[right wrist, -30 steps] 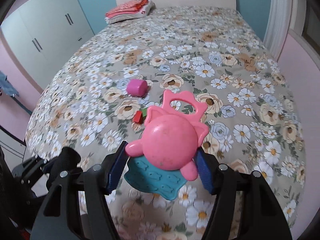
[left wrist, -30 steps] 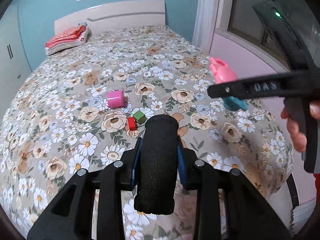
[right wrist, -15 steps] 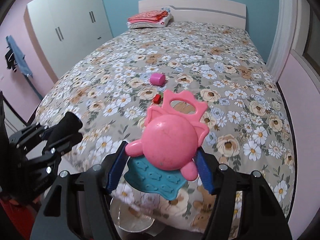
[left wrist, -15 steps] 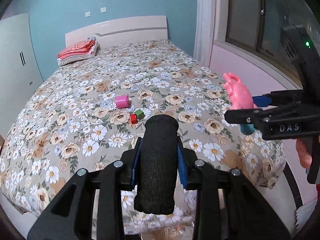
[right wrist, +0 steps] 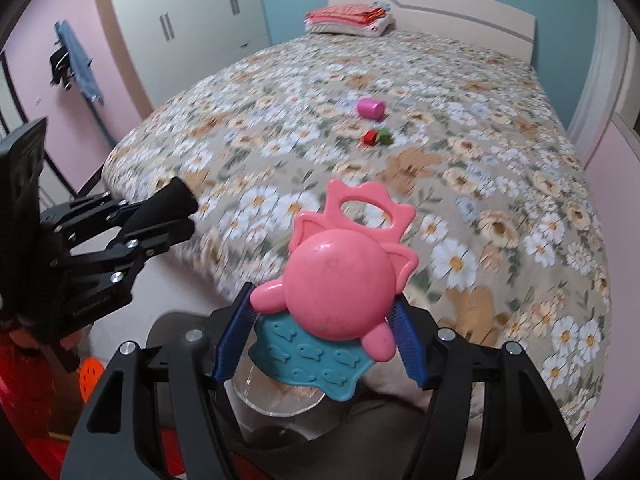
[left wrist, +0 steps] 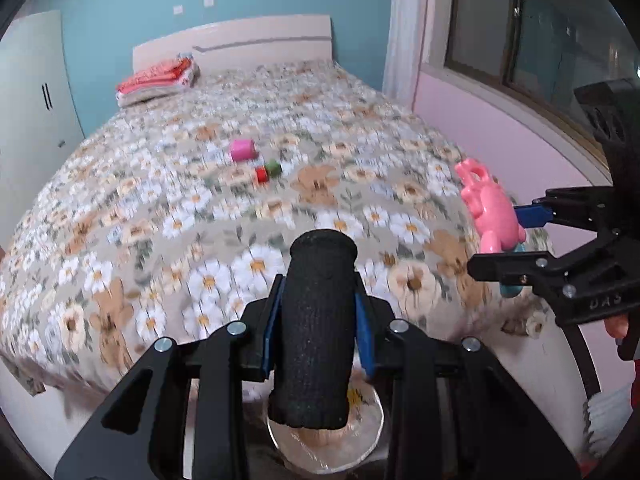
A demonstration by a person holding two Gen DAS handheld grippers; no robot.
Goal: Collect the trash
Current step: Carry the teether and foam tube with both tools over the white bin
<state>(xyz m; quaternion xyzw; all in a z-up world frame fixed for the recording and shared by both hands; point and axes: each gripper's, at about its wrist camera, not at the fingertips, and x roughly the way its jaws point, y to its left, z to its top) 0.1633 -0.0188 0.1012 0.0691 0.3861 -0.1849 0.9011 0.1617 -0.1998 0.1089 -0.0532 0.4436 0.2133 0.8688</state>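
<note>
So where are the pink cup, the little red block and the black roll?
pink cup (right wrist: 370,108), right wrist view, its side.
red block (right wrist: 369,137), right wrist view, top face.
black roll (left wrist: 318,320), left wrist view, mid-body.

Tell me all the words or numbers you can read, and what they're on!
"DAS": raised letters on the black frame of the right tongs, seen from the left wrist camera, a little blurred.
Nothing else can be read: the pink toy, black foam roll and floral bedspread carry no words.
</note>
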